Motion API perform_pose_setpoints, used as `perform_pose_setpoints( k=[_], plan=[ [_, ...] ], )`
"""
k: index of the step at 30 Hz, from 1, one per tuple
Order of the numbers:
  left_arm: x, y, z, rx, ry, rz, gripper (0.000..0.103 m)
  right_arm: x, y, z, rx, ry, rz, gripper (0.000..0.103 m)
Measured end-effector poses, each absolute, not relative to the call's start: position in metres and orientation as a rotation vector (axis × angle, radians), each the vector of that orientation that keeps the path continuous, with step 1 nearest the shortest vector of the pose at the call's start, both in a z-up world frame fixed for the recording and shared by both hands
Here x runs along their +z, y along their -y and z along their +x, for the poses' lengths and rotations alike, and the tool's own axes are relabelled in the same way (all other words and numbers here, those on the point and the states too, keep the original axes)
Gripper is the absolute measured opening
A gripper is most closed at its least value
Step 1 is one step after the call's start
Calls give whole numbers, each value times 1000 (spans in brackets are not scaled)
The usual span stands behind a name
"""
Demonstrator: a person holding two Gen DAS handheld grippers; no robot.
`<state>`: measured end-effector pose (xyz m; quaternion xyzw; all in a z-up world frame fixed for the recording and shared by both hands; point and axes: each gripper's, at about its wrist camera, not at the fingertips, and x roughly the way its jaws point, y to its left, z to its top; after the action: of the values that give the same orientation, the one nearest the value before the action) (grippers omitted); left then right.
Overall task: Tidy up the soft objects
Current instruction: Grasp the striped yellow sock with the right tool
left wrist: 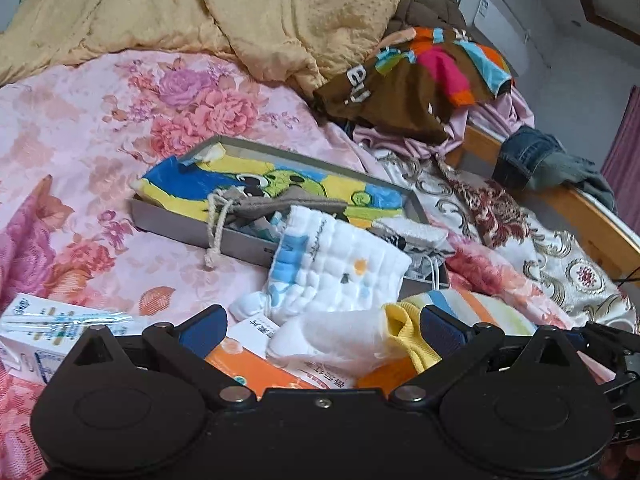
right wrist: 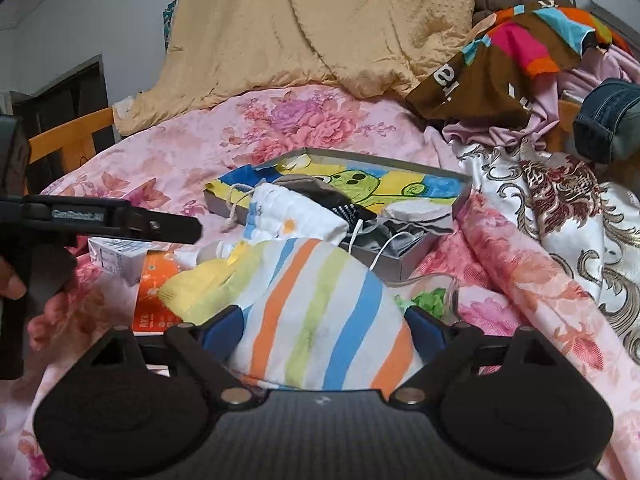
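Lying across a flower-printed pink sheet (right wrist: 328, 120), the soft objects are only partly seen, since both views are cut off below by the black gripper bodies. The right gripper (right wrist: 324, 330) is shown with its blue pads spread wide on either side of a striped cloth bundle (right wrist: 320, 312); whether the pads actually press on the cloth cannot be told, because the contact points are covered by the fabric. The left gripper (left wrist: 322, 330) is likewise shown spread, with a white and yellow sock (left wrist: 352, 340) lying between its pads; a grip cannot be confirmed there either. In the right wrist view the left gripper is seen from the side at the left edge, held by a hand (right wrist: 44, 312) that is mostly hidden.

Beyond the sock, a white quilted cloth (left wrist: 340, 264) is draped over the near rim of a shallow grey box (left wrist: 168, 216). The box floor is covered by a cartoon-printed towel (left wrist: 256, 176), and a grey drawstring pouch (left wrist: 288, 204) and further small items, hard to make out, are piled on it. An orange carton (left wrist: 248, 368) and a white carton (left wrist: 36, 328) are partly concealed beneath the left gripper. At the back, a tan quilt (left wrist: 200, 8) and a brown multicoloured garment (left wrist: 420, 80) are heaped; denim (left wrist: 532, 156) is hung over the wooden bed rail (left wrist: 592, 220).
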<state>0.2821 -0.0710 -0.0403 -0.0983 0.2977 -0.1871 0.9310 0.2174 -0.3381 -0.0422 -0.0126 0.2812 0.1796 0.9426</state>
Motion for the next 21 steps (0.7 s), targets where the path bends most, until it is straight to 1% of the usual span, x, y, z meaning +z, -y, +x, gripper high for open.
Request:
perform_pose_setpoints(
  k=[3,4,5,6,9,11,12,13,14,17,21],
  plan=[
    [-43,77,285,-381,-621,-198,102,-41,341,217,368,-569,-5,85],
    [-43,78,285,-375,-620,-197,102,-41,343,216,368,-568,2,81],
    [-43,80,286,-370,-619,-197,102,-41,344,216,365,-565,7,76],
    [-43,80,287,-364,-620,-199,102,-40,345,217,362,-562,7,73],
    [-43,80,290,-345,-629,-230,102,-40,349,217,366,-557,15,61],
    [-43,80,293,-336,-637,-247,101,-38,351,216,368,-546,19,48],
    [-44,80,293,-334,-640,-249,101,-37,352,216,365,-538,20,44],
    [-44,82,294,-334,-643,-247,101,-36,354,216,358,-528,25,37],
    [-44,83,294,-333,-646,-241,101,-35,355,215,350,-522,33,34],
    [-46,87,295,-335,-659,-218,98,-33,364,217,312,-505,61,30],
    [-48,90,296,-335,-673,-210,95,-33,373,223,269,-498,91,29]
  ],
)
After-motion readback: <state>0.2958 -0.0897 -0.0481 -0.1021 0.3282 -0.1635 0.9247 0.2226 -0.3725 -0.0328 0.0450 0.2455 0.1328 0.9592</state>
